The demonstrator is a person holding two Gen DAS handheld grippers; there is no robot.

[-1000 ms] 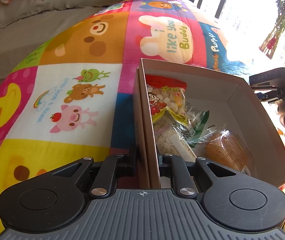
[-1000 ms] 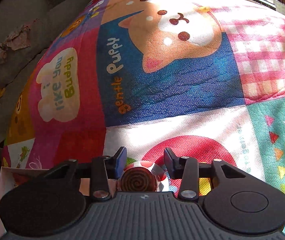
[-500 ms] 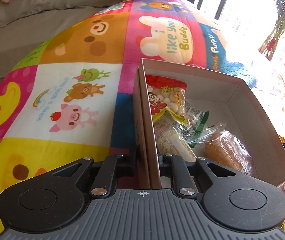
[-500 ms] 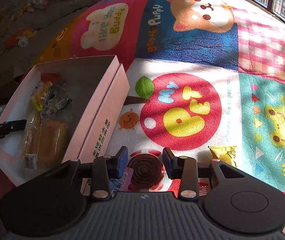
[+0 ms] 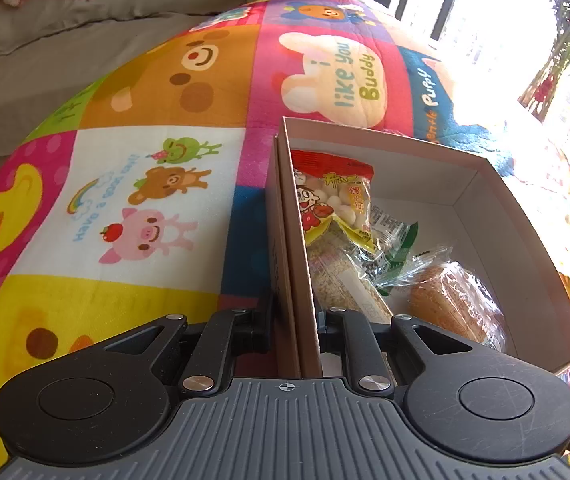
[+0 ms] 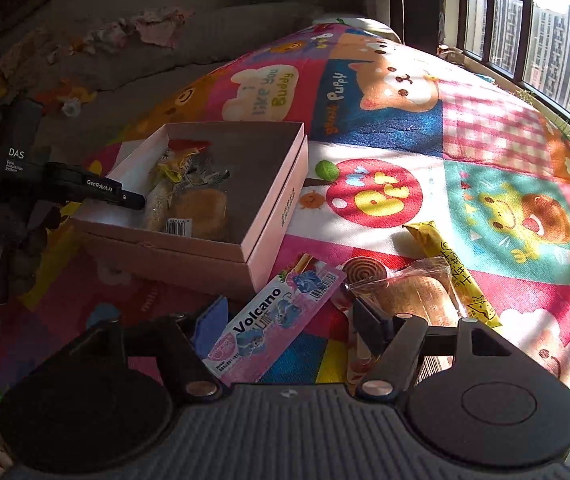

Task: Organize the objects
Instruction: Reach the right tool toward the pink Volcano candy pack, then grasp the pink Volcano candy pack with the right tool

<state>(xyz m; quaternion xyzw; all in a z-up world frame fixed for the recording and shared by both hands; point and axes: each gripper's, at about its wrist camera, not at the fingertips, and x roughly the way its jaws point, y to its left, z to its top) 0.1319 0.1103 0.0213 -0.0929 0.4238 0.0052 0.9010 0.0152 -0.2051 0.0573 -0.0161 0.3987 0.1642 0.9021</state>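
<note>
My left gripper (image 5: 295,322) is clamped on the near wall of the open pink cardboard box (image 5: 481,184), steadying it on the patchwork cartoon play mat (image 5: 125,184); snack packets already lie inside. My right gripper (image 6: 287,316) has just been opening, and its jaws stand apart over the pink "Volcano" candy packet (image 6: 277,316), not pressing it. Beside it lie a wrapped bread roll (image 6: 413,296), a yellow stick packet (image 6: 449,268) and a spiral-topped sweet (image 6: 363,270). Best approach, I judge: close across the packet's narrow width, lift clear of the bread wrapper, keep the left clamp firm.
</note>
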